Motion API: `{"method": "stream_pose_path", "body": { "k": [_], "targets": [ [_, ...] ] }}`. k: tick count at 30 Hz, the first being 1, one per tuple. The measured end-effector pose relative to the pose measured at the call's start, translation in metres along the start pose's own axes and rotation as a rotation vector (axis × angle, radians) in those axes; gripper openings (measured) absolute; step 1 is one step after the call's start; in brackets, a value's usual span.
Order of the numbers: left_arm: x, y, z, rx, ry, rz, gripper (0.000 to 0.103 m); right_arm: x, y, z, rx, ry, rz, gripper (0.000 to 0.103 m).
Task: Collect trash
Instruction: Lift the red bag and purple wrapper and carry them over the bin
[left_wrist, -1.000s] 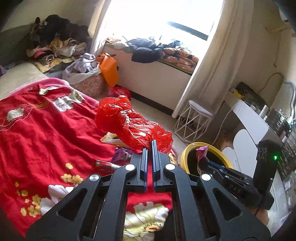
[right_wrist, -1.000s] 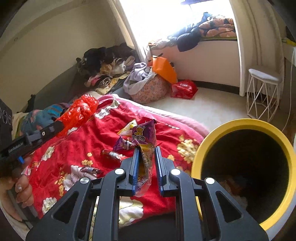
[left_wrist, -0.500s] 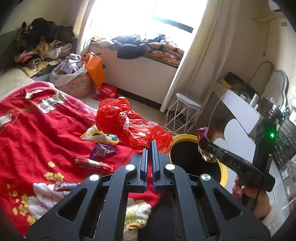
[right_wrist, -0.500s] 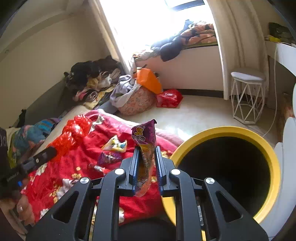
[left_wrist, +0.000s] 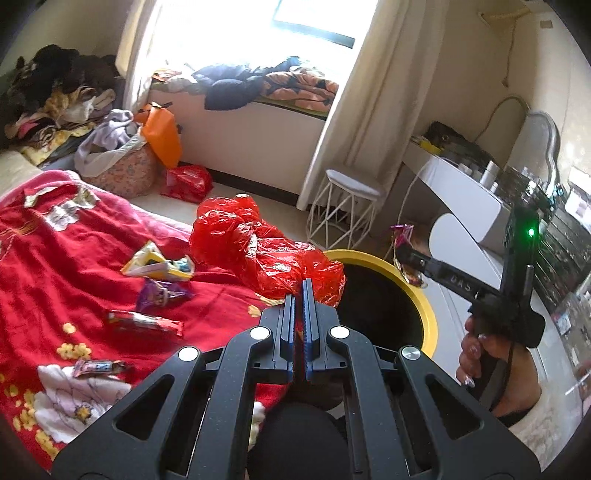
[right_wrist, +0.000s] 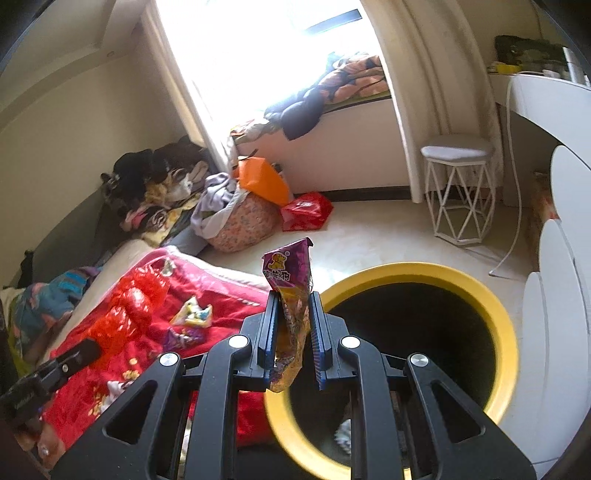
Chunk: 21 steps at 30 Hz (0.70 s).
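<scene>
The left gripper is clamped tight on a crumpled red plastic bag, its fingers nearly meeting on the plastic. The bag bulges out ahead of the fingertips, over the edge of the red floral blanket nearest the bin. The right gripper pinches a purple snack wrapper, which stands upright between the pads with its torn top above the fingertips and its lower end hanging below them, at the near rim of the yellow-rimmed bin. The bin's dark mouth lies just ahead of and below the wrapper. In the left wrist view a hand holds that right gripper beside the bin's far side. On the blanket, towards its bin-side edge, loose wrappers lie scattered. Farther off stand a white wire stool, a laundry basket with an orange bag, and the bright window.
</scene>
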<state>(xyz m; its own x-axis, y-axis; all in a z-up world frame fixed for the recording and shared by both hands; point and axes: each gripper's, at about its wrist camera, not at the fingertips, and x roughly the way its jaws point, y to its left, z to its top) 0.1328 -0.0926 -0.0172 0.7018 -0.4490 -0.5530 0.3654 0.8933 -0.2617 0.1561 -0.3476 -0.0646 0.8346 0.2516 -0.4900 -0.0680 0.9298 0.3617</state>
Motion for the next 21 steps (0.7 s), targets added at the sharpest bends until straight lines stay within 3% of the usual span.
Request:
{"method": "stream_pose_path", "body": {
  "k": [21],
  "targets": [
    [0.069,-0.053,-0.036,0.113,0.153,-0.103,0.002,0.006,-0.065,-0.011,0.109,0.019,-0.118,0.016]
  ]
}}
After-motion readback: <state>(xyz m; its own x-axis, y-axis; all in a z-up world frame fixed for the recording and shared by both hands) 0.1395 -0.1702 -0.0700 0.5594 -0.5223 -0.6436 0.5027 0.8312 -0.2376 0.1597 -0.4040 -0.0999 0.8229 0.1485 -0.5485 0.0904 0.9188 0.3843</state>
